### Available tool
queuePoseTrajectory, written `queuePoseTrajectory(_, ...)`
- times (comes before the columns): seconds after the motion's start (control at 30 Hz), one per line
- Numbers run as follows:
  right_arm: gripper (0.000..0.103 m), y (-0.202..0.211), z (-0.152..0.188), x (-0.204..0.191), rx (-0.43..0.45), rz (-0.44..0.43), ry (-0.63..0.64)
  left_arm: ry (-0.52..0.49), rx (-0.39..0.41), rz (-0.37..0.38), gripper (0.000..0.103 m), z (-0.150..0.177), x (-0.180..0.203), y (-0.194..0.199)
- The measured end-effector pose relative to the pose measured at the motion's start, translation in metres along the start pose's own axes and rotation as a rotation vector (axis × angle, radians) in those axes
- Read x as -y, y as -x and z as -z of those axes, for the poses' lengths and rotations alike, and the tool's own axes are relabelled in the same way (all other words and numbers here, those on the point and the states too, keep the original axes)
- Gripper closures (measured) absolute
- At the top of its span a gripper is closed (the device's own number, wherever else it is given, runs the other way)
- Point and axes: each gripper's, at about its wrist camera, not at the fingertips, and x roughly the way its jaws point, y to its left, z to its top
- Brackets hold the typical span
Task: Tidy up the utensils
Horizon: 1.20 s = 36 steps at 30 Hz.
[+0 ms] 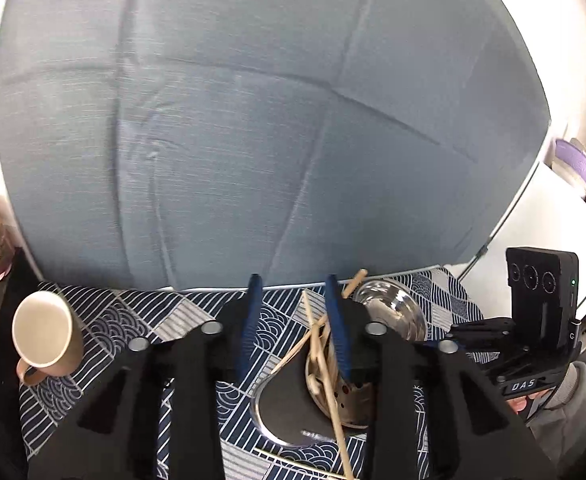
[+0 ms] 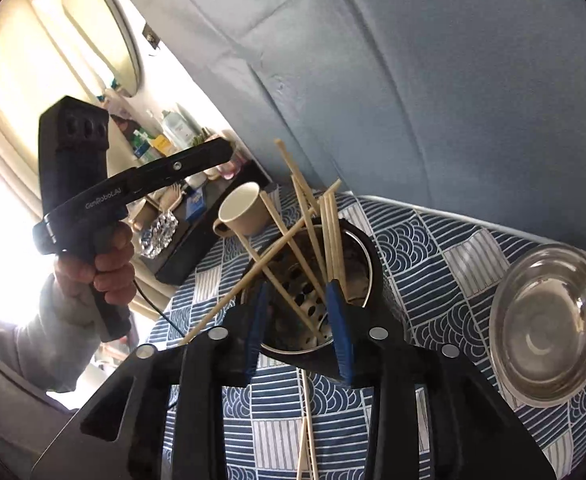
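Observation:
A black and steel perforated utensil holder (image 2: 353, 240) stands on a blue patterned cloth (image 2: 433, 240) and holds several wooden chopsticks (image 2: 293, 236). My right gripper (image 2: 299, 292) is open, its blue pads on either side of the holder's near rim. More chopsticks (image 2: 307, 432) lie on the cloth below it. In the left wrist view the holder (image 1: 345, 404) with chopsticks (image 1: 321, 356) sits just below my left gripper (image 1: 293, 284), which is open and empty above the cloth (image 1: 133, 312). The left gripper also shows in the right wrist view (image 2: 229, 148), held high at the left.
A beige mug (image 1: 45, 336) (image 2: 241, 208) stands left of the holder. A steel bowl (image 2: 549, 332) (image 1: 393, 312) sits to the right. A grey padded headboard (image 1: 273, 120) rises behind the cloth. A dark side table with bottles (image 2: 165, 136) is at far left.

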Motion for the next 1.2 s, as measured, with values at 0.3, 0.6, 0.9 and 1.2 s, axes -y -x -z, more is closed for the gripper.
queuePoseTrajectory(0.3,0.042,0.012,-0.018,-0.005,0.17,0.069,-0.018,0.045,-0.06,-0.026,0.031,0.029,-0.017,0.016)
queuePoseTrajectory(0.6,0.04,-0.015,-0.051,-0.011,0.204,0.097,-0.026,0.057,-0.193,0.024,0.031,0.066,-0.009,0.005)
queuePoseTrajectory(0.9,0.041,-0.036,-0.061,-0.014,0.183,0.103,-0.012,0.042,-0.281,0.079,0.03,0.082,0.006,-0.006)
queuePoseTrajectory(1.2,0.093,-0.041,-0.062,-0.011,0.145,0.067,-0.011,0.041,-0.322,0.104,0.037,0.086,0.01,-0.014)
